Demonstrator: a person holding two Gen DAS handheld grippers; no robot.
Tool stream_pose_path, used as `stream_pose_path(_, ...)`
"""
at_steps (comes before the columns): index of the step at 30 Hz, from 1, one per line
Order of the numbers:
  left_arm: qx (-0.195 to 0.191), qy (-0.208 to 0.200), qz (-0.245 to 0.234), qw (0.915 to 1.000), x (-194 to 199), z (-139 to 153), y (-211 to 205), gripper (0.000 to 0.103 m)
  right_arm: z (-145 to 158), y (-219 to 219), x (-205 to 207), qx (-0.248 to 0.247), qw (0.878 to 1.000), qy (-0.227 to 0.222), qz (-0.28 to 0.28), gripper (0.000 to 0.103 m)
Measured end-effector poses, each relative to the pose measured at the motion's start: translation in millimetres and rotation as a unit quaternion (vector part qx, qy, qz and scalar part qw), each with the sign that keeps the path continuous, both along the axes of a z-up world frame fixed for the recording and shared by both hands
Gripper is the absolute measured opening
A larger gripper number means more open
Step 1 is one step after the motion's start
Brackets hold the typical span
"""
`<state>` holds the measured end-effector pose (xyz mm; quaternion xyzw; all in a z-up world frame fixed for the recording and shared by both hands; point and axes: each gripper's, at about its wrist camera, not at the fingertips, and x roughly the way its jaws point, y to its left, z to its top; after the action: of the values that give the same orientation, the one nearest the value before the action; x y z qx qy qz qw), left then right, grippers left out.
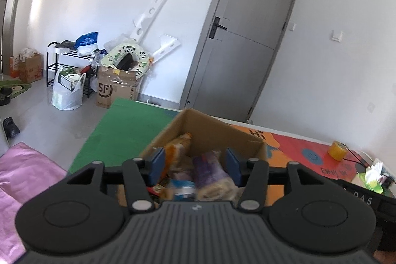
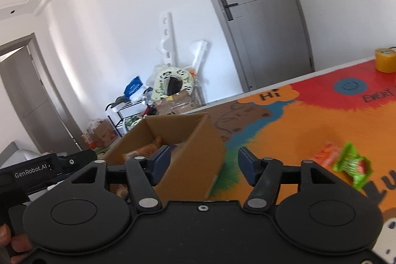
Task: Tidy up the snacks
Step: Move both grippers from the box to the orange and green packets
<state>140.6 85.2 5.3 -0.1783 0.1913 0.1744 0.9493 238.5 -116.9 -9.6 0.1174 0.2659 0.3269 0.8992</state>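
Snacks in box, seemingly below left tool.

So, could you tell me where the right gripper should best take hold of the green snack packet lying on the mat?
Probably across the green snack packet at its narrow middle, coming from above. It lies flat and skewed on the mat, so the right gripper, whose jaws stand open and empty, would likely need rolling to straddle it.
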Motion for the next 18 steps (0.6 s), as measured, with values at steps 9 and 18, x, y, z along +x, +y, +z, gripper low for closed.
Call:
stream_pose_path(9,0.012,0.011,-0.021,0.9996,10,0,-37,0.079,-9,-44,0,0.009,1.0,0.014,-0.024,0.08)
stream_pose_path(18,0.014,0.025,-0.049,0.9984,21,-3,-70,0.089,-9,-81,-5,0.01,0.999,0.016,-0.039,0.098)
